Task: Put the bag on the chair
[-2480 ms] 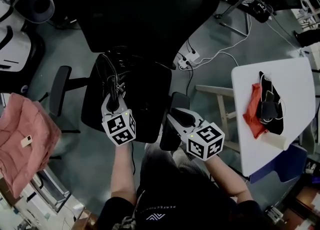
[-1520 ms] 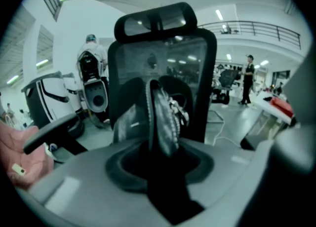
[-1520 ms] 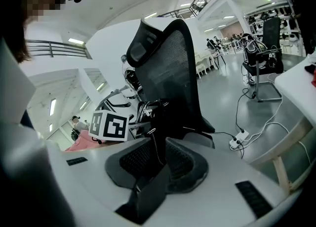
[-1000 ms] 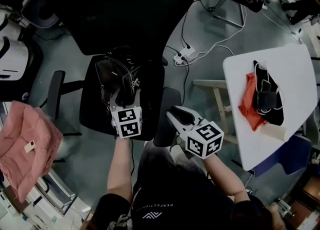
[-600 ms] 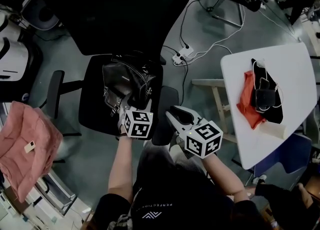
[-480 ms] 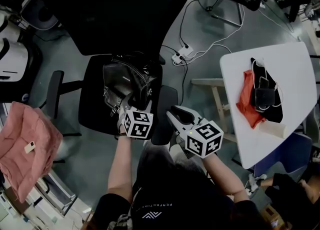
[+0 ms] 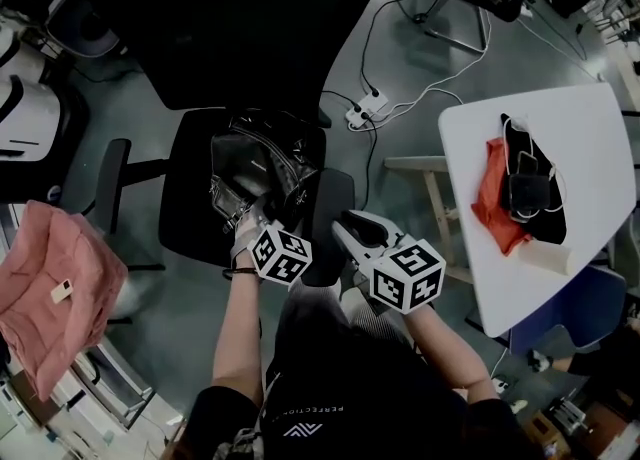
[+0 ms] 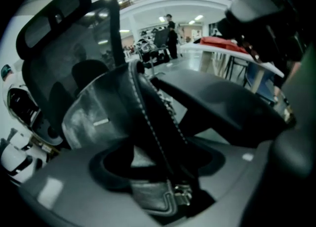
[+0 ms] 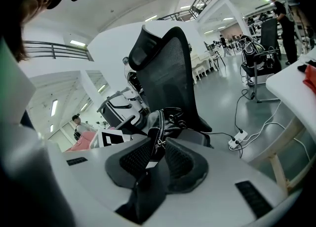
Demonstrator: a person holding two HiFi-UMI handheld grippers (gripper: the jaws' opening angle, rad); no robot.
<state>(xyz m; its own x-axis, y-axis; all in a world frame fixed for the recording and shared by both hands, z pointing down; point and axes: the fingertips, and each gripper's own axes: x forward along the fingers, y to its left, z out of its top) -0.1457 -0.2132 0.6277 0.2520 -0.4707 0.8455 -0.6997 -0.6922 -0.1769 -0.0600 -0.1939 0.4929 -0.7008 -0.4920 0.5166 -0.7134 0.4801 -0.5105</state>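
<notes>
Already down on the seat of the black office chair (image 7: 188, 216), the glossy black bag (image 7: 262, 160) sits slumped toward the backrest, so the task looks all but finished; the left gripper (image 7: 250, 220) points down at the bag's near edge, its jaws wide apart and just been opening, with the stitched strap and its metal clasp lying loose between them rather than pinched, which reads as a release; the right gripper (image 7: 358, 231) hangs beside the seat's front corner, apart from the bag, jaws only narrowly parted and empty, seemingly kept clear because one gripper is enough for the set-down; the bag's top faces up, yet whether it is zipped, or what it carries, cannot be made out; off to the right, a white table (image 7: 590, 148) bears a red cloth (image 7: 497, 210) and some dark items with a cord.
</notes>
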